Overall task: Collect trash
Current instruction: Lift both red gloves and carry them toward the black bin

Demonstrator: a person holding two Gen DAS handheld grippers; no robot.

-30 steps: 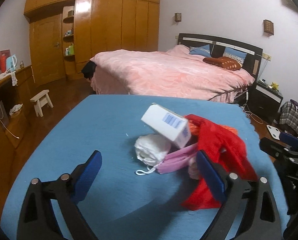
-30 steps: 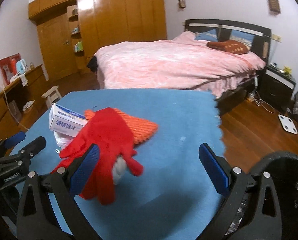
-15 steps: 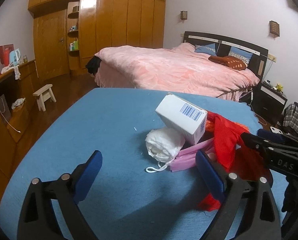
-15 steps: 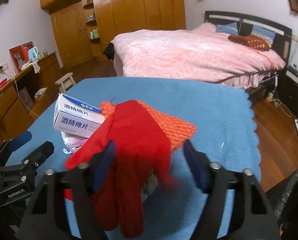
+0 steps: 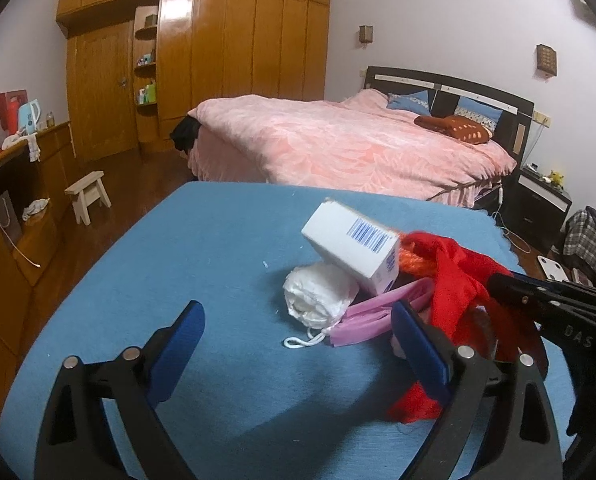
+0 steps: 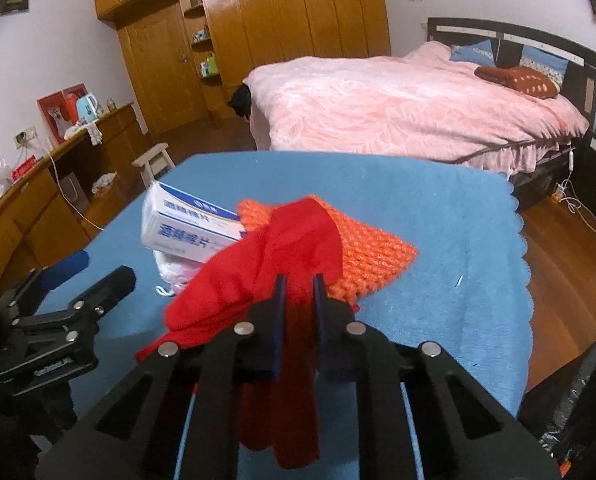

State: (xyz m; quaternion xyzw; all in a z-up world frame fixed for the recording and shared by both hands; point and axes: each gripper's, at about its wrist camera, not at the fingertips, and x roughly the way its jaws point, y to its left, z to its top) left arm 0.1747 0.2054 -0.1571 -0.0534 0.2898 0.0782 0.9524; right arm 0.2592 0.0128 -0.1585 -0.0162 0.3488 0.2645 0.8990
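A pile of trash lies on the blue table. It holds a white box with a barcode, a white rolled wad with a string, a pink mask, an orange knitted piece and a red cloth. My right gripper is shut on the red cloth, which hangs down between its fingers. My left gripper is open and empty just in front of the wad and mask. The white box also shows in the right wrist view.
A black trash bag stands off the table's right front corner. A pink bed lies beyond the table. A wooden wardrobe, a small stool and a sideboard stand at the left.
My right gripper has closed on the red cloth and lifted part of it. My left gripper has stayed open and drawn slightly nearer the pile.
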